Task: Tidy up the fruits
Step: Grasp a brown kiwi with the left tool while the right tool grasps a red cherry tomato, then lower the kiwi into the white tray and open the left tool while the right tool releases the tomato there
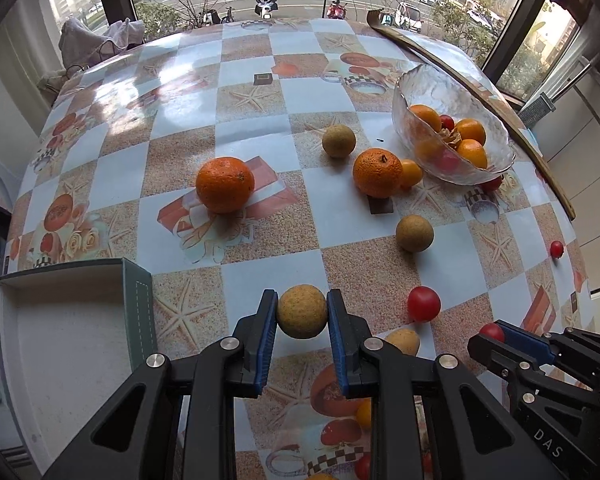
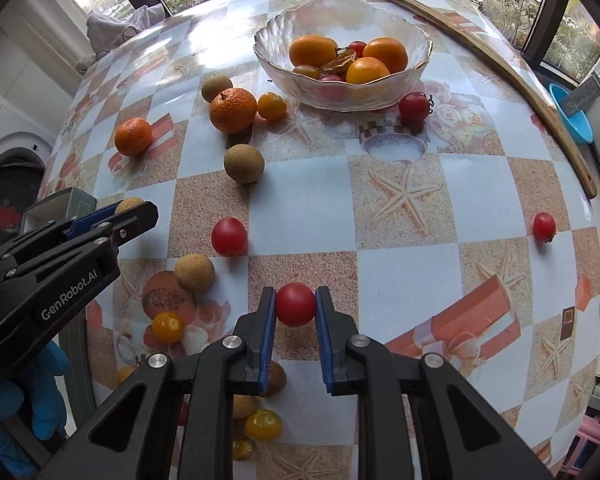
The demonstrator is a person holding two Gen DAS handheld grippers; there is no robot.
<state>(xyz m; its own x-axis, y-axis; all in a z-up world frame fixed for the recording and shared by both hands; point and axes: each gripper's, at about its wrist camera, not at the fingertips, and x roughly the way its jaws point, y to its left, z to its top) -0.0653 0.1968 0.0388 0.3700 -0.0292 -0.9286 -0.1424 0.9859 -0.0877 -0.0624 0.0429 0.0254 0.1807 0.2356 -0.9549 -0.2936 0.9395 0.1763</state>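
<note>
- Near the table's (image 1: 260, 52) front edge, in the left wrist view, the left gripper (image 1: 302, 312) has its blue-padded fingers (image 1: 269, 320) pressed against both sides of a round tan rough-skinned fruit (image 1: 302, 311), which sits between the tips above the checkered starfish-print cloth.
- Toward the far right corner stands a clear ribbed glass bowl (image 1: 416, 92) with oranges and small red tomatoes inside (a long wooden strip runs along the edge behind it); two large oranges (image 1: 225, 185) and loose tan fruits lie across the middle, and a grey open box (image 1: 138, 300) sits at the front left corner.
- Close to the same front edge, in the right wrist view, the right gripper (image 2: 295, 310) is clamped on a small round red tomato (image 2: 295, 305), pads touching it left and right.
- Another red tomato (image 2: 229, 236) lies just beyond, and the bowl (image 2: 380, 92) stands at the far side.
</note>
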